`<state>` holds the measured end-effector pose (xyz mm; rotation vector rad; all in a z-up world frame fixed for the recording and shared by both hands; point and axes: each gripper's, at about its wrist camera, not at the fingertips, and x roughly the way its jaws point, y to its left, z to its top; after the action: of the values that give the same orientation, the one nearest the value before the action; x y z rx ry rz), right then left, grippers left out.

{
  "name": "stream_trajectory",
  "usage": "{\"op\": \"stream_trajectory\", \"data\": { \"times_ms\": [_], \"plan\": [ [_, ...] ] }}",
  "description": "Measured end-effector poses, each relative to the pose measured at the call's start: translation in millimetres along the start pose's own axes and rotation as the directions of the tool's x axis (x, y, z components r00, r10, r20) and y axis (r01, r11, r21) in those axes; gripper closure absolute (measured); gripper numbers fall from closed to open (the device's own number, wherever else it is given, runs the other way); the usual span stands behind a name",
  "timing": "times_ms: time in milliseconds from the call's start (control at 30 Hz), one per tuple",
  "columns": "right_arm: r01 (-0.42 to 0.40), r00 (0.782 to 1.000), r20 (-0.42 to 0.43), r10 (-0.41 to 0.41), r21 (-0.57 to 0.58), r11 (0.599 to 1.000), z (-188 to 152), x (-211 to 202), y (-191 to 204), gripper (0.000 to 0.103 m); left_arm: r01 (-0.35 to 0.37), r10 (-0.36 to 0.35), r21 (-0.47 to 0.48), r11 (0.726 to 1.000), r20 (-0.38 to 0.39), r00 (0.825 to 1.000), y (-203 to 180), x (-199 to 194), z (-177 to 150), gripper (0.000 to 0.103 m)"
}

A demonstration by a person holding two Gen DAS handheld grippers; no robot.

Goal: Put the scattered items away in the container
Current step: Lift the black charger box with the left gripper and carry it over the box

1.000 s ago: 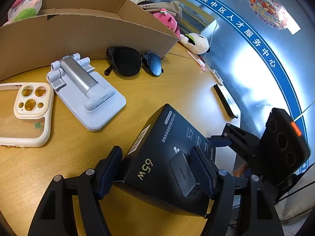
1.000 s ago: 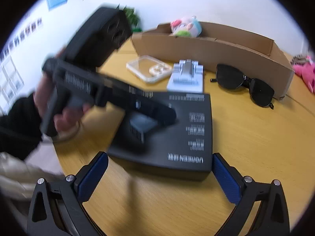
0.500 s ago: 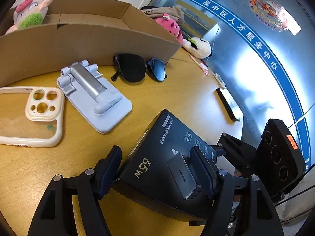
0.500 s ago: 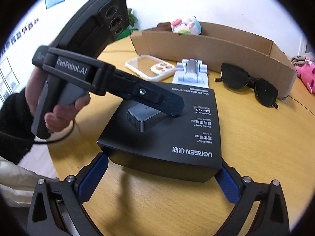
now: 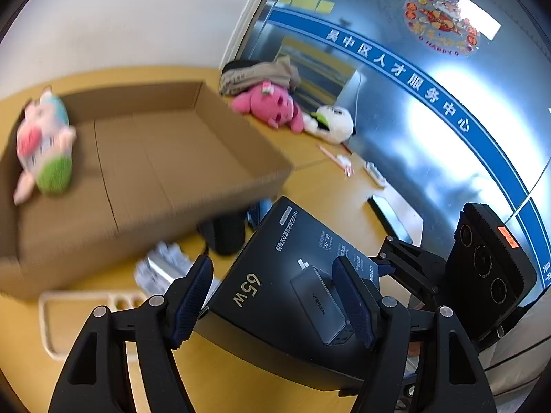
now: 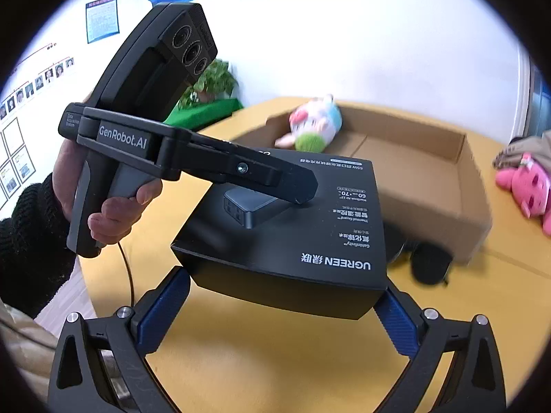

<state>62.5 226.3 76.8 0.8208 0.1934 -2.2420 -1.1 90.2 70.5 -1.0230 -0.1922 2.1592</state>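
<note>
Both grippers' fingers (image 5: 354,299) clamp the black charger box (image 6: 296,227), above the table (image 6: 261,361).

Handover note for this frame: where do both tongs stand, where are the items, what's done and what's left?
Left tongs: clamped on a corner of the black charger box.
Right tongs: clamped across the box's near end; box is off the table, short of the cardboard box.
Done: one plush toy inside.
Left: box, sunglasses, phone stand, phone case.

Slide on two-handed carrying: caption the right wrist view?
Both grippers, left and right, hold a black charger box above the table, cardboard box behind.
</note>
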Motion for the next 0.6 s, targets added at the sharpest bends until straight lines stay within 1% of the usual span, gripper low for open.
{"op": "stream_trajectory", "data": {
  "times_ms": [100, 300, 467, 600],
  "plan": [
    [0.009, 0.999, 0.040, -0.008, -0.008, 1.000, 24, -3, -7, 0.002, 0.003, -0.004, 0.021, 1.000, 0.029, 1.000, 3, -10, 26, 0.028],
    [0.033, 0.996, 0.089, -0.030, -0.035, 0.999, 71, -1, -22, 0.002, -0.040, 0.033, 0.097, 0.994, 0.075, 0.997, 10, -24, 84, 0.027],
    [0.034, 0.992, 0.127, -0.029, -0.042, 0.999, 112, 7, -43, 0.002, -0.061, 0.045, 0.132, 0.989, 0.118, 0.992, 27, -31, 130, 0.027],
    [0.045, 0.989, 0.142, -0.036, -0.059, 0.997, 143, 17, -63, 0.002, -0.069, 0.048, 0.153, 0.986, 0.138, 0.989, 44, -28, 164, 0.027]
  ]
}}
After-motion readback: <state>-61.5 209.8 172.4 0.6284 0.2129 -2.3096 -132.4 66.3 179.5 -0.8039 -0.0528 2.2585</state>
